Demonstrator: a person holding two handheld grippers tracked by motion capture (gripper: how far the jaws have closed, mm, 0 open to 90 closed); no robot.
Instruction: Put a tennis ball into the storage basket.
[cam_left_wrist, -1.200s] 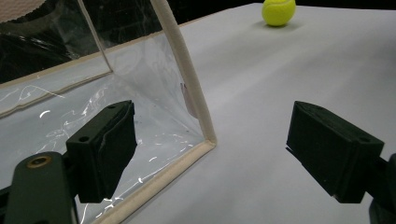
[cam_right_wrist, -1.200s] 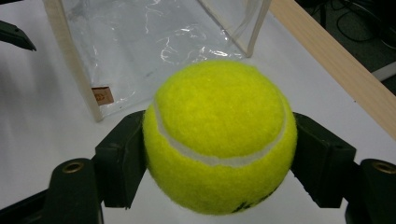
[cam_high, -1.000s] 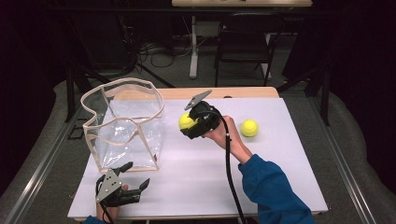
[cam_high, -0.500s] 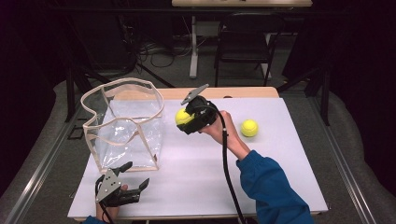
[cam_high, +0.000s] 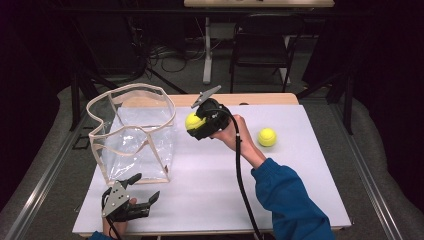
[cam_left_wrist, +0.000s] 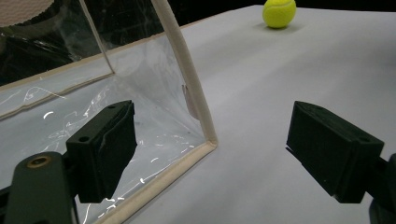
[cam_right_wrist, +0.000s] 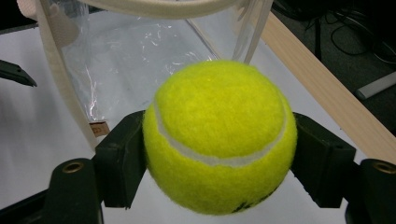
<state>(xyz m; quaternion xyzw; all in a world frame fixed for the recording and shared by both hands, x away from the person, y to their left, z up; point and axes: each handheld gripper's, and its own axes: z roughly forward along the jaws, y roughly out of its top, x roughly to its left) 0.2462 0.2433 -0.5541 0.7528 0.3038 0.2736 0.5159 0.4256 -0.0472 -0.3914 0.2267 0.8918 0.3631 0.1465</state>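
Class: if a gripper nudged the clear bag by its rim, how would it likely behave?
The clear bag would probably buckle: its thin film is creased and its cream rim wavy. It looks light, so it may slide on the smooth white table.

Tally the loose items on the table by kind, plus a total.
Tennis balls: 2, one clamped in the right tool as the held tennis ball, one as the tennis ball on the table.
Clear plastic bags: 1, the clear plastic bag, standing open.
Total: 3

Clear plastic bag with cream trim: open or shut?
Open. The clear plastic bag with cream trim stands upright, its rim spread wide in the high view.
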